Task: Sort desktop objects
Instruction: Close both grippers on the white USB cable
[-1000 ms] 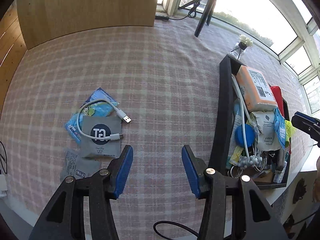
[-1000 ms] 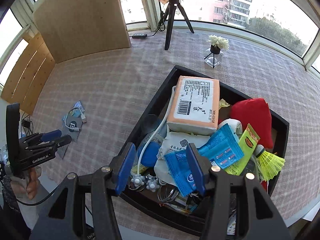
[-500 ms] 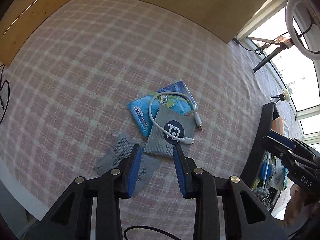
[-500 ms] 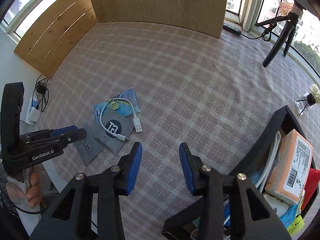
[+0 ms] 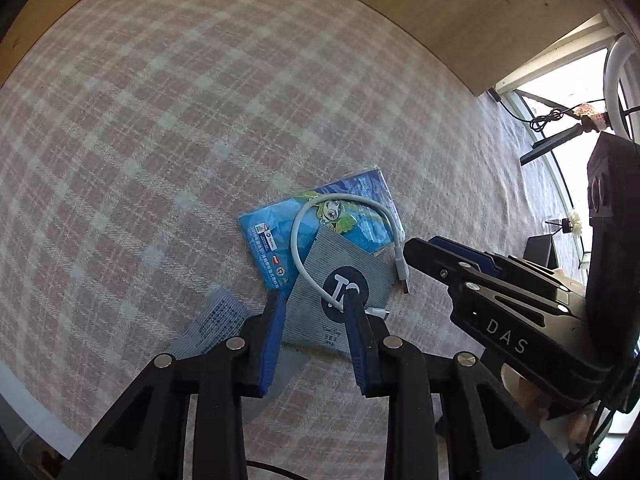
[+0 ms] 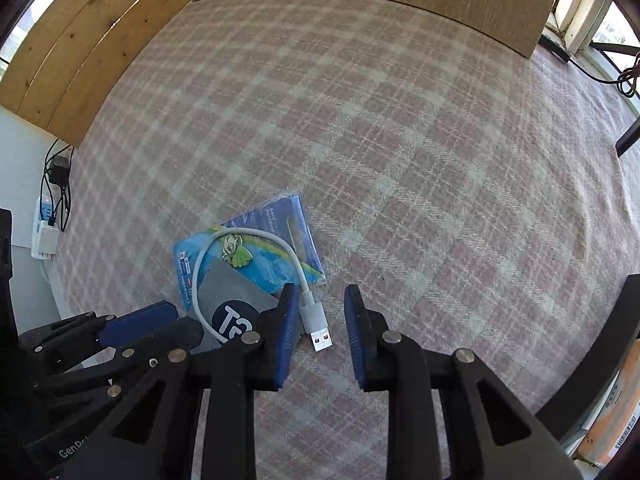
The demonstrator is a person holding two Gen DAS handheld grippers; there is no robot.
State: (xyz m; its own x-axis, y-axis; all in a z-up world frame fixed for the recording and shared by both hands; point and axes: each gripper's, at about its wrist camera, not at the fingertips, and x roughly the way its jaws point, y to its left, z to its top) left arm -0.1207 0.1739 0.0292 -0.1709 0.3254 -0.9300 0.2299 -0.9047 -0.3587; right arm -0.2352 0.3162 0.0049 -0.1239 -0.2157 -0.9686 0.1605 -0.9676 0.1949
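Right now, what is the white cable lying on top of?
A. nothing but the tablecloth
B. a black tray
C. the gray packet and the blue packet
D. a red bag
C: the white cable loops over the blue packet and crosses the gray packet.

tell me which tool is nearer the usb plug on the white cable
Right. The right tool is open with the USB-A plug lying between its fingers. The left tool sits farther off, straddling the grey packet.
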